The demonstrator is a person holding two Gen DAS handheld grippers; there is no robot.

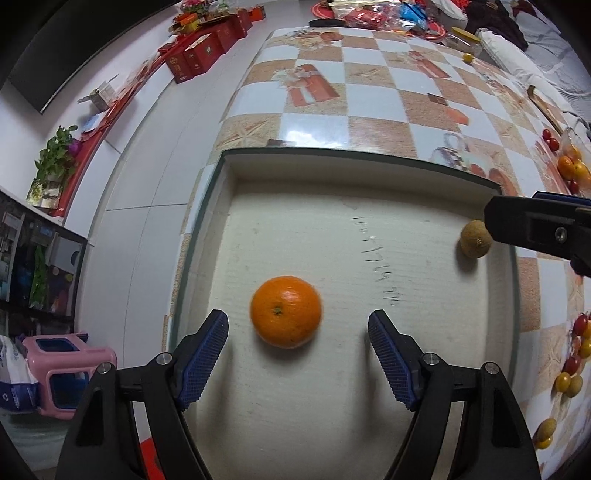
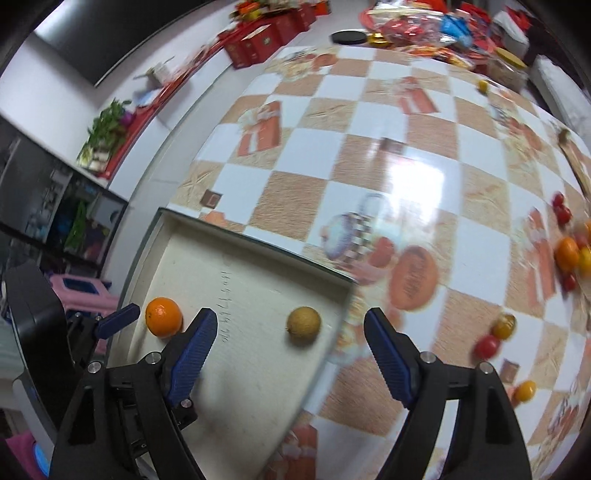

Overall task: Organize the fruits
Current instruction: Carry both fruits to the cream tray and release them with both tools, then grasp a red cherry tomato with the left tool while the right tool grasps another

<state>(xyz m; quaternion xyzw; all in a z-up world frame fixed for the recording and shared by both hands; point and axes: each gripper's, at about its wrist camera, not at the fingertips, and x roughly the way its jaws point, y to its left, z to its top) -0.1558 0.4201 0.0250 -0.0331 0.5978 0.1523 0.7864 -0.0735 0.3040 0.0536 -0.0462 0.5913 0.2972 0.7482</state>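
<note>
A shallow white tray [image 1: 332,424] lies on the checkered table. In it are an orange [image 1: 286,312] and a small brown round fruit [image 1: 475,239]. My left gripper [image 1: 298,325] is open and empty, its fingers on either side of the orange, just above the tray. My right gripper [image 2: 290,325] is open and empty above the tray's right edge, with the brown fruit [image 2: 303,321] between its fingertips and the orange [image 2: 163,316] to its left. The right gripper's body shows at the right edge of the left wrist view, beside the brown fruit.
Loose fruits lie on the table right of the tray: cherry tomatoes [image 2: 487,346], small yellow fruits [image 2: 524,391] and oranges [image 2: 567,253]. Red boxes [image 1: 199,51] and snack bags [image 1: 384,14] crowd the far end. A pink stool [image 1: 66,373] stands on the floor left.
</note>
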